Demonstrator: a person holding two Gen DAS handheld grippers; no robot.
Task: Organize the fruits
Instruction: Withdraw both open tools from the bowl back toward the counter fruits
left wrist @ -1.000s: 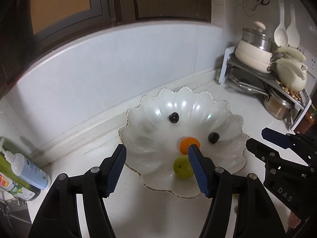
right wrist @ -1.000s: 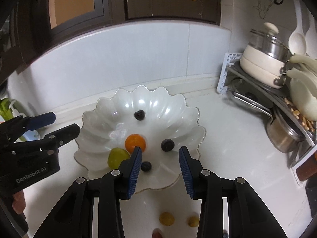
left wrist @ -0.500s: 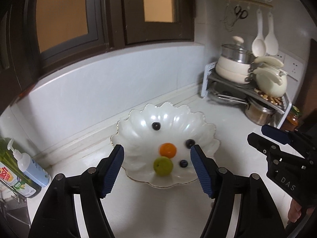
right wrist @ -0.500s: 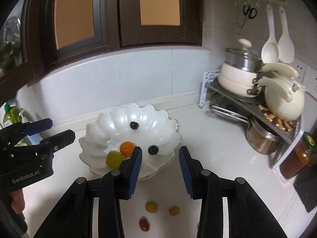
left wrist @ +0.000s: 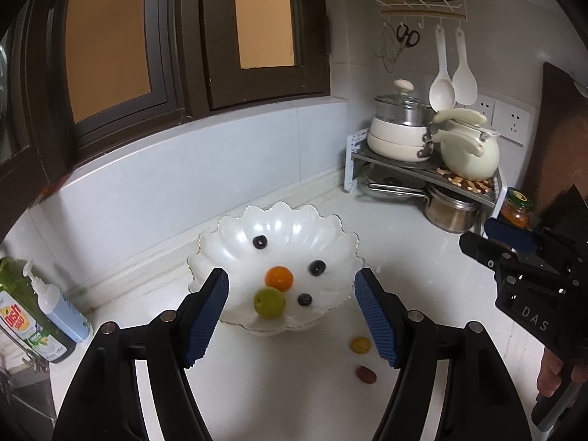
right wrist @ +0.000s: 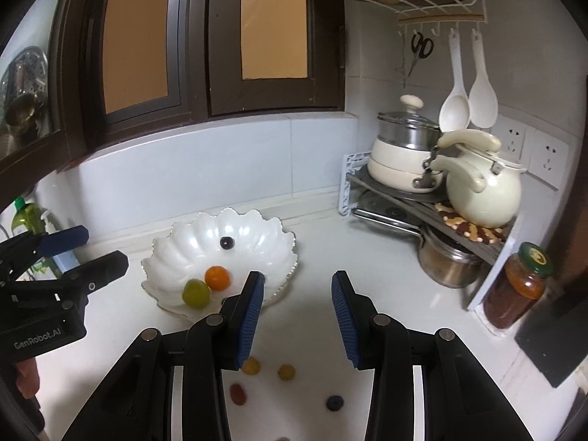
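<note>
Fruits lie both in the scalloped white bowl (left wrist: 228, 242) and loose on the counter (right wrist: 367, 257) in front of it, while my left gripper (left wrist: 292, 312) and my right gripper (right wrist: 297, 319) both hang empty short of the bowl, pads apart. Against a second ago, both grippers have pulled back and up from the bowl, so it looks smaller and the loose fruits (right wrist: 286, 372) show. My right finger (right wrist: 248, 325) cuts off one yellow fruit (right wrist: 252, 366), and a piece at the bottom edge is too cropped to identify.
</note>
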